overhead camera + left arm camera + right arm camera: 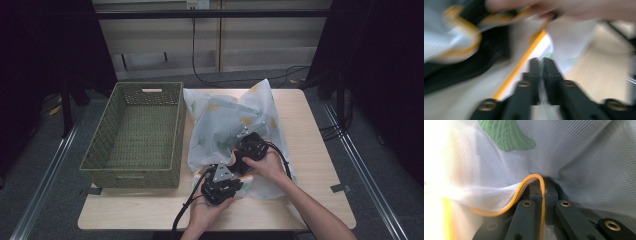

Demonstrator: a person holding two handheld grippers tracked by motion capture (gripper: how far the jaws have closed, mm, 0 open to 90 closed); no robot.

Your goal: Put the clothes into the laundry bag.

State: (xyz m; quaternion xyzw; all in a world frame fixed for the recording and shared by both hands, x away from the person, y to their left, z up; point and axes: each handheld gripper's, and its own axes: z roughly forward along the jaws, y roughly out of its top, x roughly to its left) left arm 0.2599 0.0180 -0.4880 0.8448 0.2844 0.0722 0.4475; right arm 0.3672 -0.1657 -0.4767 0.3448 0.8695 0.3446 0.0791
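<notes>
Two tongs work a mesh bag lying on the surface beside a woven basket: right tongs clamped on its orange-piped hem, left tongs nearly shut on thin mesh, blurred. Likely step: spreading the mouth; next needs a steady pull apart without tearing the fine, limp netting.

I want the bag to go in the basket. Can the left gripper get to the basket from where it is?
Probably yes. The left gripper sits at the white mesh bag's near edge, just beside the green basket. The basket is open-topped and nothing lies between them. Its jaws look nearly closed at the bag's orange-edged rim.
</notes>
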